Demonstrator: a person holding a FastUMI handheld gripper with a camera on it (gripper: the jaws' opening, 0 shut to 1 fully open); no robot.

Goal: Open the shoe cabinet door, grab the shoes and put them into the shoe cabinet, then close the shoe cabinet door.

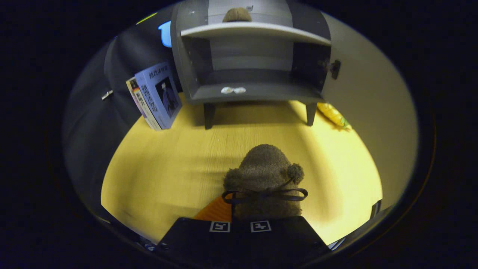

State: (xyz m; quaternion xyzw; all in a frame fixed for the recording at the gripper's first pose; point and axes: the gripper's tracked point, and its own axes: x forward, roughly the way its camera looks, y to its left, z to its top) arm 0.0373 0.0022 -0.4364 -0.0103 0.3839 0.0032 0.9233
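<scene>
Brown plush shoe clamped in the hand-held gripper — open cabinet beyond, book lettering illegible.

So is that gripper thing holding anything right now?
Gripper: shut on the fuzzy brown slipper, carried above the table, cabinet ahead.

Shoe between fingers; cabinet beyond (second shoe on shelf); books left of cabinet.

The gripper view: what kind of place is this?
Probably a staged home entryway: an open shoe cabinet on a wooden floor, books beside it, a fuzzy slipper in the gripper.
</scene>
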